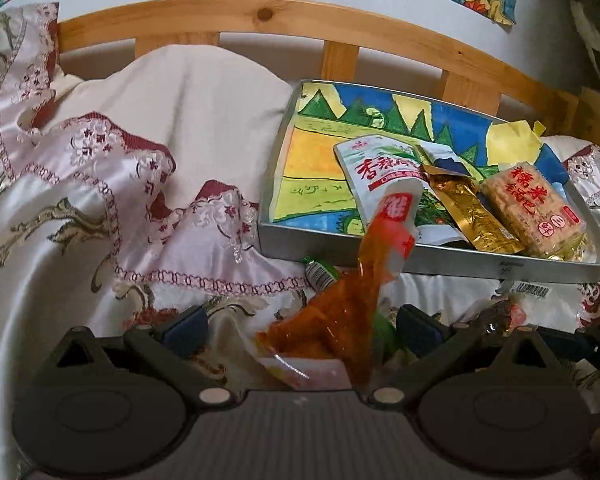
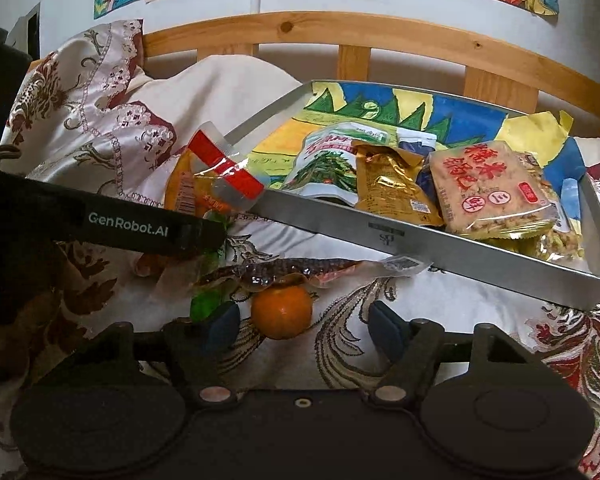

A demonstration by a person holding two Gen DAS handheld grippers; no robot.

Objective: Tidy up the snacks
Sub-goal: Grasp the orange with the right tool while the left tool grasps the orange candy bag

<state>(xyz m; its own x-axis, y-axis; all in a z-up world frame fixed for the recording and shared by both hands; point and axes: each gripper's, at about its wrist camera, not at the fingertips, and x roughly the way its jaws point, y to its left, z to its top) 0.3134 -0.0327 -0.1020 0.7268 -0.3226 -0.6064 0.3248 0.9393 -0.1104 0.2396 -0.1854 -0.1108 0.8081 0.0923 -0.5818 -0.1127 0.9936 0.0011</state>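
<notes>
My left gripper stands open over the bedspread. An orange snack packet with a red-and-white top stands between its fingers, leaning on the metal tray; neither pad presses it. In the right wrist view the same orange packet rests against the tray's near wall, behind a left finger. My right gripper is open around a tangerine, which sits nearer the left pad without touching either. A vacuum-packed dried fish lies just beyond the tangerine.
The tray holds a white-green pouch, a gold packet, a rice-crust pack and a blue pouch on a painted liner. A green wrapper lies by the right gripper's left pad. A wooden headboard and pillows stand behind.
</notes>
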